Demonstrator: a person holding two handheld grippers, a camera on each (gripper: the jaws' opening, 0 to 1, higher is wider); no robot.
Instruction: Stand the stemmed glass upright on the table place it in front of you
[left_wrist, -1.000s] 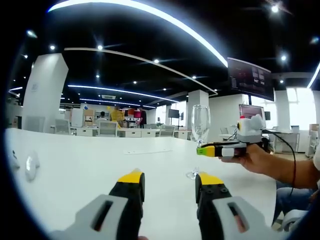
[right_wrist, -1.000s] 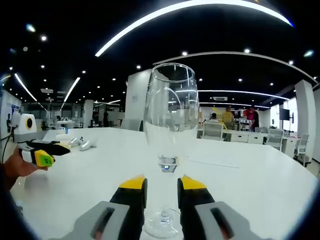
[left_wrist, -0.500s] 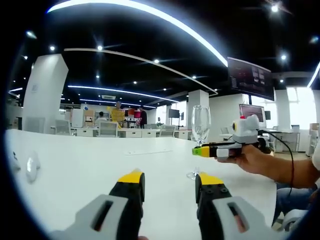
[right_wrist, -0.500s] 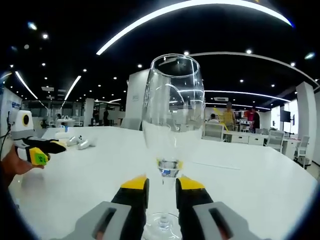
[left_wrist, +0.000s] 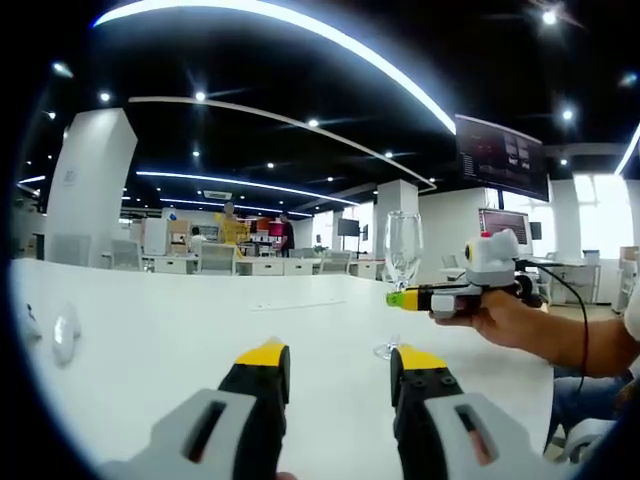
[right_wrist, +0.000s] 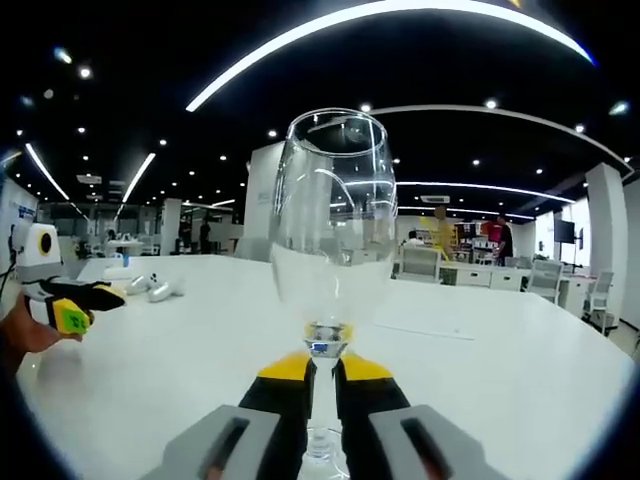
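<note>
Where the right gripper's (right_wrist: 322, 366) yellow-tipped jaws stood either side of the stem with a gap a second ago, they have now drawn in and pinch the thin stem of the stemmed glass (right_wrist: 330, 225) just under its bowl. Across the wide white desk (left_wrist: 150, 330), the glass stands upright on its round foot, clear and empty, its bowl rising straight above the jaws in the right gripper view. From the left gripper view, the glass (left_wrist: 402, 250) sits to the right on the desk, with the right gripper (left_wrist: 410, 298) reaching in from the right in a hand (left_wrist: 500, 318). Low over the desk, the left gripper (left_wrist: 338, 365) hangs unchanged, jaws apart and holding nothing.
</note>
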